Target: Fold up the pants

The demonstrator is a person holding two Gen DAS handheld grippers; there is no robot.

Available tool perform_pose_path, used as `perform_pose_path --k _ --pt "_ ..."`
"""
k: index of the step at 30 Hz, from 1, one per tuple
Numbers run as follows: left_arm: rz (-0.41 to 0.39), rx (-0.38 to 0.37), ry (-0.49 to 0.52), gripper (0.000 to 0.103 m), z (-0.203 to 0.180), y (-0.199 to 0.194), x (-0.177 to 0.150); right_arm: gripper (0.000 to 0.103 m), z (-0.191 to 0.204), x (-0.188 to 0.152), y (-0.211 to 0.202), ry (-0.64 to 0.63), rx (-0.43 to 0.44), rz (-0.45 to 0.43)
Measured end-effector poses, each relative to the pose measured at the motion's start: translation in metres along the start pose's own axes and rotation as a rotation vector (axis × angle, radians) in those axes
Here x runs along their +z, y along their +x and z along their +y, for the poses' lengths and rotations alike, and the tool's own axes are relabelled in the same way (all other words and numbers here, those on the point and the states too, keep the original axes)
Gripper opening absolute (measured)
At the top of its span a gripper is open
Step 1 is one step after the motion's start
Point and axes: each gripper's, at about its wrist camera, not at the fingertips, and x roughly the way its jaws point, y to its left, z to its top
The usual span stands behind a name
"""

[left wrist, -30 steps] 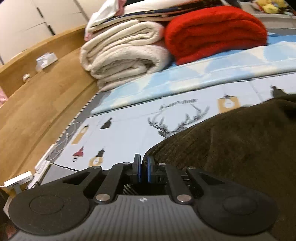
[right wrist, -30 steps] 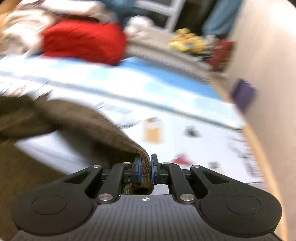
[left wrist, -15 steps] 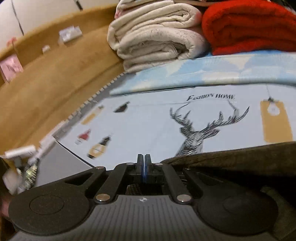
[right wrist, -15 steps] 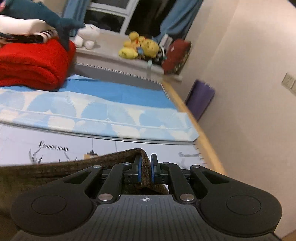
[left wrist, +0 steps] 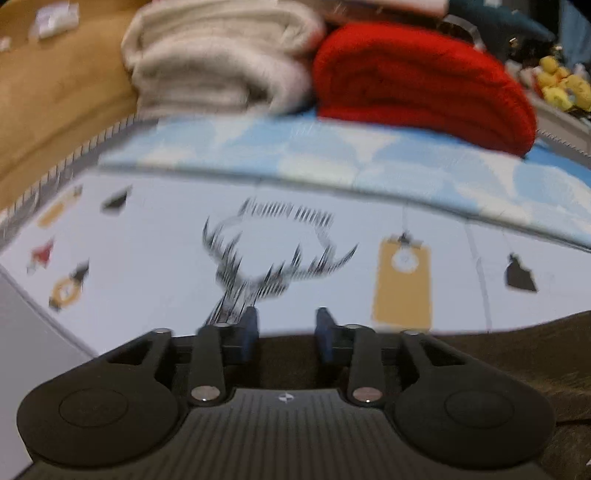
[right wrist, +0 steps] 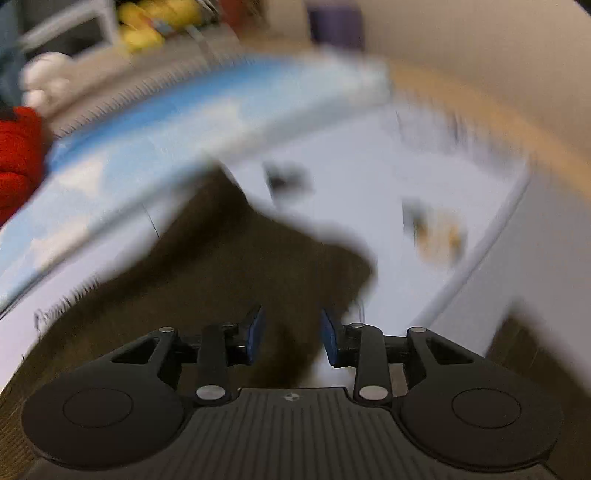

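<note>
The dark brown corduroy pants (left wrist: 517, 354) lie on the printed bed sheet (left wrist: 147, 266), their far edge just under and to the right of my left gripper (left wrist: 284, 328). The left gripper is open, with the blue pads apart over the pants' edge. In the right wrist view the pants (right wrist: 229, 266) spread out in front, blurred by motion. My right gripper (right wrist: 291, 332) is open, and brown cloth lies between and below its fingers without being pinched.
A folded cream blanket (left wrist: 221, 62) and a folded red blanket (left wrist: 417, 81) are stacked at the head of the bed on a blue patterned cover (left wrist: 332, 155). A wooden bed frame (left wrist: 55, 103) runs on the left. Plush toys (right wrist: 147, 29) sit on the far sill.
Both grippers were shut on the pants' edge and held it up. Now both have opened and let the cloth go, and it lies on the bed. The right view has swung down.
</note>
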Motion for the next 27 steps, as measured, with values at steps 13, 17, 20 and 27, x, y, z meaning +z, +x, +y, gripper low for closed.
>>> perform_pose_path --k 13,17,20,27 --pt "0.299 0.147 -0.258 0.079 0.075 0.024 -0.020 0.008 0.015 -0.006 0.022 -0.043 0.010 -0.116" --pt "0.243 0.130 -0.209 0.065 0.071 0.035 -0.023 0.007 0.010 0.011 -0.002 -0.010 0.097 -0.181" --pt "0.159 0.064 -0.201 0.056 0.071 0.031 -0.018 0.006 0.007 0.028 -0.058 0.003 0.177 -0.424" --pt "0.118 0.015 -0.071 0.057 0.043 0.029 -0.021 0.007 -0.087 0.007 0.000 0.320 -0.174 -0.104"
